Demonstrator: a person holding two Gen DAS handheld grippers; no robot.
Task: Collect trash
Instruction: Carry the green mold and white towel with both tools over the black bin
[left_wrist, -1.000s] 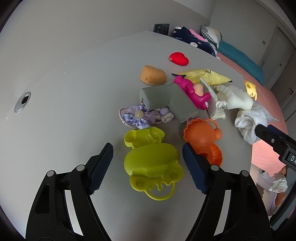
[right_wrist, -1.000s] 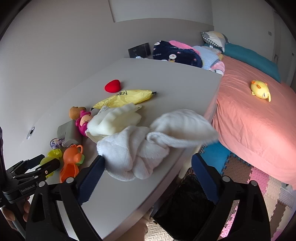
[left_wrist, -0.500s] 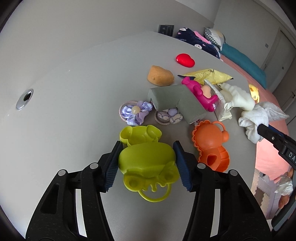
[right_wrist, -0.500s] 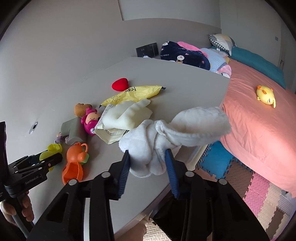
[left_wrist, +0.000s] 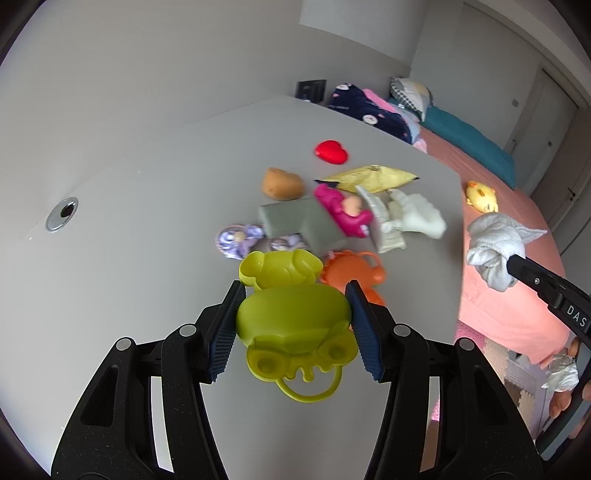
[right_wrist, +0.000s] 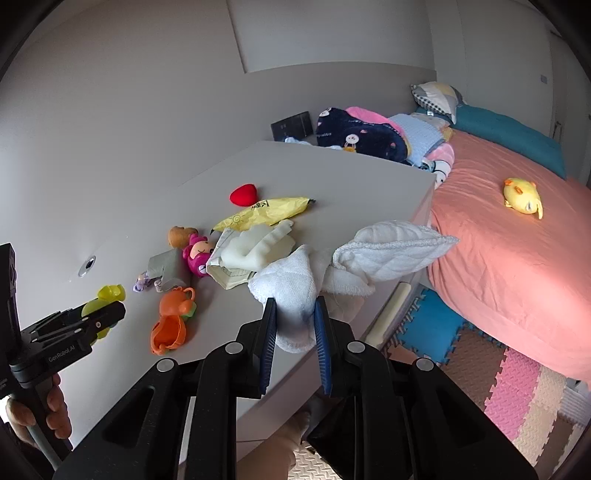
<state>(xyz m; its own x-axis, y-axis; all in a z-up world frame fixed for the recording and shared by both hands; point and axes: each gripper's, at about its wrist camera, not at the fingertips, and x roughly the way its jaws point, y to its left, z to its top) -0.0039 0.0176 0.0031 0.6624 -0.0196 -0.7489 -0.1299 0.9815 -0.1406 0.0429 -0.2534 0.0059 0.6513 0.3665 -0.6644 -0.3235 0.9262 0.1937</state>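
The yellow-green toy (left_wrist: 291, 317) sits between the blue pads of the left gripper (left_wrist: 293, 332), whose jaws are closed against its two sides. Its long axis runs straight away from the camera: the ring handle points back toward the gripper and the eared lid end points out over the worktop (left_wrist: 147, 229). Whether it rests on the surface or is lifted off it, the view does not settle.

The white cloth (right_wrist: 332, 269) is pinched in the right gripper (right_wrist: 295, 325), jaws nearly together on a bunched fold, above the worktop's edge nearest the bed (right_wrist: 517, 258). Its loose quilted end trails off to the right.

Just beyond the green toy lies an orange toy (left_wrist: 351, 271), then a grey block (left_wrist: 299, 221), a pink doll (left_wrist: 341, 210), a yellow wrapper (left_wrist: 373, 177) and a red heart (left_wrist: 330, 151).
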